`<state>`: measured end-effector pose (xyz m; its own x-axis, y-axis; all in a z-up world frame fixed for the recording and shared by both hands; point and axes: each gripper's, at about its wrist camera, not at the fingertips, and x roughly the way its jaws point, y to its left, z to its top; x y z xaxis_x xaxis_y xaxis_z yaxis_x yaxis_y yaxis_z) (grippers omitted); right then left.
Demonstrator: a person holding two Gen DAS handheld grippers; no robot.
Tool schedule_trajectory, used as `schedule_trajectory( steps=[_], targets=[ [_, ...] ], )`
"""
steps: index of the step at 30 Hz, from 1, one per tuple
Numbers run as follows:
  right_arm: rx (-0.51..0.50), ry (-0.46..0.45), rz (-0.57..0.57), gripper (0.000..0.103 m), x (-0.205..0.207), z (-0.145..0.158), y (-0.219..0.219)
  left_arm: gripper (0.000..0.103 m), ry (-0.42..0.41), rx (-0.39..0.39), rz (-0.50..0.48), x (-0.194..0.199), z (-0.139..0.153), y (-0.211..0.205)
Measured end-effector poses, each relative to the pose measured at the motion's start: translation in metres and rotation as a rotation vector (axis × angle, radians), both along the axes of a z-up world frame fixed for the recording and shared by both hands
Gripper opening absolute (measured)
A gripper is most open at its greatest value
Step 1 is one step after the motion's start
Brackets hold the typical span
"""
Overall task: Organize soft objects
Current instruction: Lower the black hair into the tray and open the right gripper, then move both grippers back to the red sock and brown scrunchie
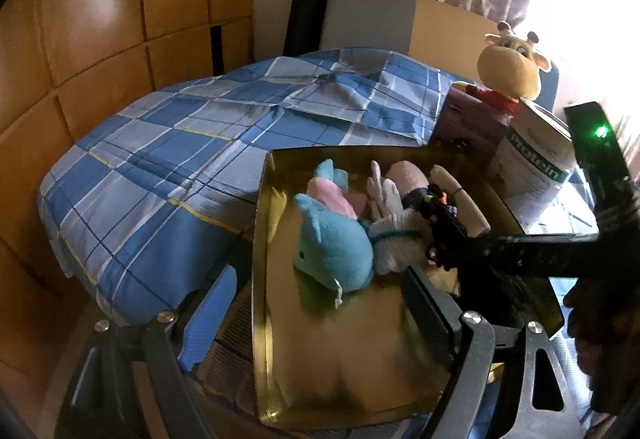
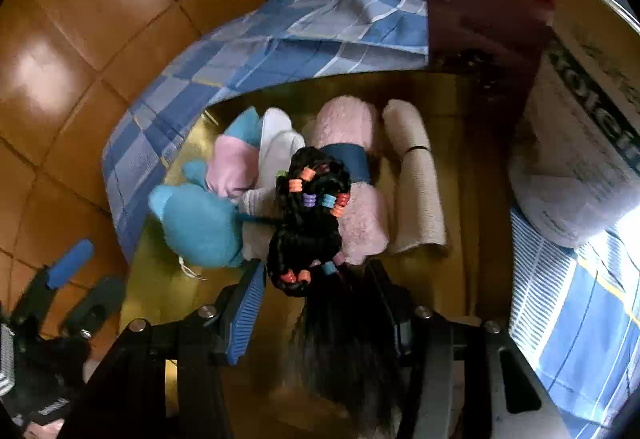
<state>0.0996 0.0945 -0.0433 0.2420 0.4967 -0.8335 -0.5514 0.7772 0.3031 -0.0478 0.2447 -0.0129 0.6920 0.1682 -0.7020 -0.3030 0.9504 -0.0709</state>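
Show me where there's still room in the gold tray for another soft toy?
The near part of the gold tray is bare, below the blue plush. A bare strip also runs along its left rim. The far half is crowded: blue plush, pink roll, beige roll and the black braided toy in front of the right gripper.

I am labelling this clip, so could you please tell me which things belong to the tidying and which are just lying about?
Job:
gold tray
blue plush toy
pink towel roll
beige roll
beaded black braids

Lying about:
giraffe plush
protein tub
maroon box
checked bedspread
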Motion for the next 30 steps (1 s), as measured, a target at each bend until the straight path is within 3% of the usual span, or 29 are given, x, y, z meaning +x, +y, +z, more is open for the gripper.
schedule_trajectory(
  steps=[11,30],
  targets=[
    [0.072,-0.068,-0.062,0.052,-0.015,0.025,-0.036,0.085,-0.003,0.023,-0.052,-0.003,0.004,-0.021],
    [0.105,-0.16,-0.169,0.052,-0.027,0.048,-0.113,0.085,0.01,0.064,-0.142,0.003,0.007,-0.056]
  ],
)
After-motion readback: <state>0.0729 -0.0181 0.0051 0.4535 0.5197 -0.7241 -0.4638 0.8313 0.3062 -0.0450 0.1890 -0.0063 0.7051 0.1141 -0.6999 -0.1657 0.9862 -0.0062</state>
